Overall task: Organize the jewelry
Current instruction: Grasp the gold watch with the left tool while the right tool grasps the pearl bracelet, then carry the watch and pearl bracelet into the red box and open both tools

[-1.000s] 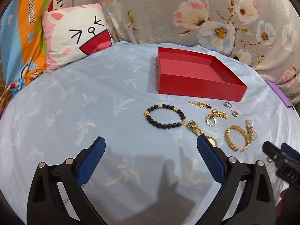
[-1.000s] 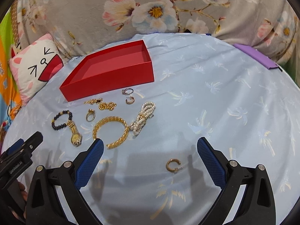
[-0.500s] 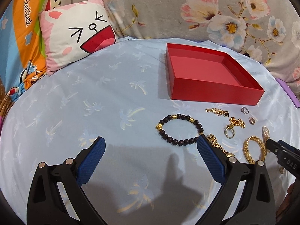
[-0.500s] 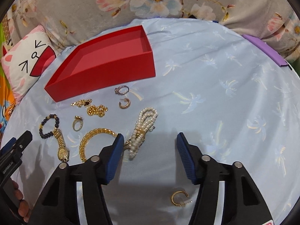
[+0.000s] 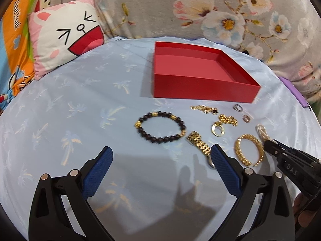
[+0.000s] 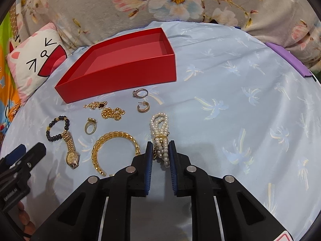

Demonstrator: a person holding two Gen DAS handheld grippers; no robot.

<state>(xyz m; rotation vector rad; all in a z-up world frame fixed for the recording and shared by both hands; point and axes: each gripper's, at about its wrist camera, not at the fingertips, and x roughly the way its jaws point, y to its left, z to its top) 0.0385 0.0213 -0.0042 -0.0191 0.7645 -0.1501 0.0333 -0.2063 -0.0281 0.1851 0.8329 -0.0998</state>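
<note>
A red open box stands empty on the blue sheet, with jewelry spread in front of it. My right gripper is closing; the near end of the pearl bracelet sits between its blue pads, which touch it on both sides. Left of it lie a gold bangle, a gold watch, a gold ring and a black bead bracelet. My left gripper stands open above bare sheet, just short of the bead bracelet, with the watch by its right finger.
A hoop earring, a silver ring and gold chains lie near the box. A cat-face pillow sits far left, a floral blanket lines the back, and a purple object lies at the right edge.
My right gripper moved forward over the pearl bracelet and its jaws went from wide apart to narrow around it; the loose gold earring dropped out of view. My left gripper stayed open.
</note>
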